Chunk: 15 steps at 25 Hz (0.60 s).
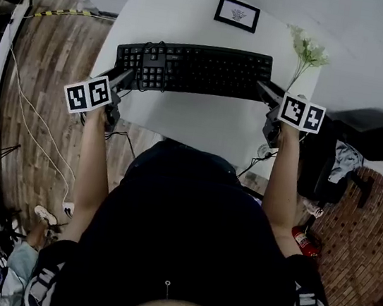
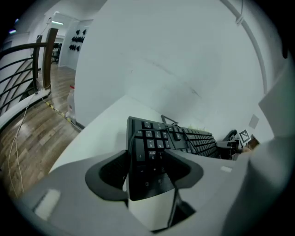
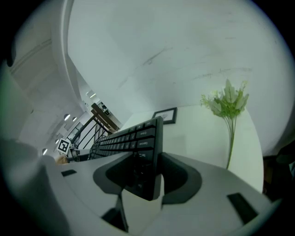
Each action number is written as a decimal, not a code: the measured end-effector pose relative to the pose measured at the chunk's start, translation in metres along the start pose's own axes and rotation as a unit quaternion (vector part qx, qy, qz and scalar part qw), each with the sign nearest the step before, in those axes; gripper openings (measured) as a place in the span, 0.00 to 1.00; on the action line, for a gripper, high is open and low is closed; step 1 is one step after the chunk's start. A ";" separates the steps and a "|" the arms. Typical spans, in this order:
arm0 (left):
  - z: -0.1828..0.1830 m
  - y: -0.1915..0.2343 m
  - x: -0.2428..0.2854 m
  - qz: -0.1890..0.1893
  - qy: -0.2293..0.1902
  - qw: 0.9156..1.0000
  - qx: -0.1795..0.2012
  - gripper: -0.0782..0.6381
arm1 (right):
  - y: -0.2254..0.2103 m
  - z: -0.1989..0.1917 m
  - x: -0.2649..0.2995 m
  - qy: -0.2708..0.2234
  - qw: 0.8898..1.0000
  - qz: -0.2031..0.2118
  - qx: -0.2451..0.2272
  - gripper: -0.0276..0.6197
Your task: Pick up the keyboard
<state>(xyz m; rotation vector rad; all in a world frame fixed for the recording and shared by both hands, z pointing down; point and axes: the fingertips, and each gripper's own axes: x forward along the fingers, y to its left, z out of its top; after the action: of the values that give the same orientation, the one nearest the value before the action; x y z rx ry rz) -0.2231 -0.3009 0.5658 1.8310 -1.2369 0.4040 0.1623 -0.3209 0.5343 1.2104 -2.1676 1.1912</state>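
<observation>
Black keyboard (image 1: 193, 67) spans the upper middle of the head view, over the white counter (image 1: 203, 125). The left gripper (image 1: 127, 77) has its fingers (image 2: 108, 175) clamped on the left end, and the right gripper (image 1: 262, 89) is clamped on the right end. Flowers (image 1: 308, 52) stand at the upper right.

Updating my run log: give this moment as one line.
left gripper: shut on keyboard | right gripper: shut on keyboard | grip: both ends

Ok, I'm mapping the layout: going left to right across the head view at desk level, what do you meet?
The left gripper → black plastic keyboard, clamped at both ends → right gripper. The black-framed picture and white flower sprig overlap these, so they are left out.
</observation>
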 end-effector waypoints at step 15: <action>0.088 -0.047 -0.078 0.012 -0.195 0.974 0.117 0.47 | 0.056 0.080 -0.056 -0.189 0.972 0.052 -0.128 0.34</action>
<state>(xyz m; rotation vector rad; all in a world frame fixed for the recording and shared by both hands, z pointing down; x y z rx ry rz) -0.2345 -0.3190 0.4411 2.1699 -1.5279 0.2130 0.1521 -0.3433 0.4239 1.3034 -2.5938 0.7275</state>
